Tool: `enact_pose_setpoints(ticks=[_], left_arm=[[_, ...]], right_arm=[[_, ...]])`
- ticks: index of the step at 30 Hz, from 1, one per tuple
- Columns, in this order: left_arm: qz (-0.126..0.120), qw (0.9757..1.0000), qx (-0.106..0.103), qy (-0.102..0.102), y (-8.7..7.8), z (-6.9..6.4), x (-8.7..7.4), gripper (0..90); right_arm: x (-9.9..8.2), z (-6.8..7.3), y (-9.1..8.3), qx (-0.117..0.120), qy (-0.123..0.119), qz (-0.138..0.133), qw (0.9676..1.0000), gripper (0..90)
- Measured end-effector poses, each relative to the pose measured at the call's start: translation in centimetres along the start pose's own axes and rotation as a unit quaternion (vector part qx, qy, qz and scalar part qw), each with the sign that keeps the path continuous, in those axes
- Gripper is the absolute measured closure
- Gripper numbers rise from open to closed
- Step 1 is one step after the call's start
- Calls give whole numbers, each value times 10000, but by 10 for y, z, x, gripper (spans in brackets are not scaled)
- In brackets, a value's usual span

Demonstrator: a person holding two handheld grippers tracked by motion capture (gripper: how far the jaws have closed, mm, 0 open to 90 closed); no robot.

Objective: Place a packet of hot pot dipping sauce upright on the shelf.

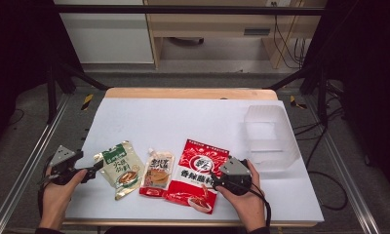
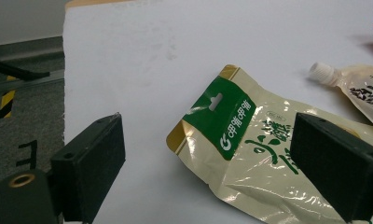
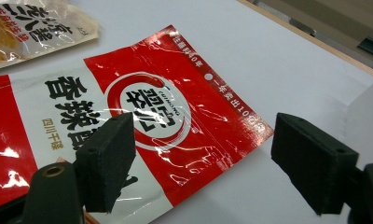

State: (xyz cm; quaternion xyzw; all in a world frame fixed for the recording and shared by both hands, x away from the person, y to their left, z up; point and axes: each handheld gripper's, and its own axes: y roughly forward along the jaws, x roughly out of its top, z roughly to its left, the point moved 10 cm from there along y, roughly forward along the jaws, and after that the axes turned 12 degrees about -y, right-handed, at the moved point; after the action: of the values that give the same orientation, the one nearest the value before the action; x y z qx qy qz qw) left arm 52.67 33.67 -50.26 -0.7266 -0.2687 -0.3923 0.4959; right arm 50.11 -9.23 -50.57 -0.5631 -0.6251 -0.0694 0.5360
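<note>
While both grippers gape empty, right gripper (image 1: pixel 213 179) should straddle the red pouch's (image 3: pixel 175 112) edge; left gripper (image 1: pixel 96 169) likewise the green-topped pouch (image 2: pixel 240 140).

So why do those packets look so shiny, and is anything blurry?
Right gripper view: white glare streaks run across the red pouch. Left gripper view: softer sheen on the cream-and-green pouch, and the near black tool pads look slightly soft. High view: even light on the table, dark surroundings.

Cream pouch with green header (image 2: pixel 250 140) flat by table's left edge, glossy red-and-white packet (image 3: pixel 142 121) flat.
</note>
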Motion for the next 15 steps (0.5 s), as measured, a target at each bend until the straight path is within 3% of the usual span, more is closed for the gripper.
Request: enact_pose_setpoints(ticks=[15], left_arm=[[43,10000,-39,-67,11,10,1,101]], right_arm=[[3,-1,3,-92,78,-18,9999,179]])
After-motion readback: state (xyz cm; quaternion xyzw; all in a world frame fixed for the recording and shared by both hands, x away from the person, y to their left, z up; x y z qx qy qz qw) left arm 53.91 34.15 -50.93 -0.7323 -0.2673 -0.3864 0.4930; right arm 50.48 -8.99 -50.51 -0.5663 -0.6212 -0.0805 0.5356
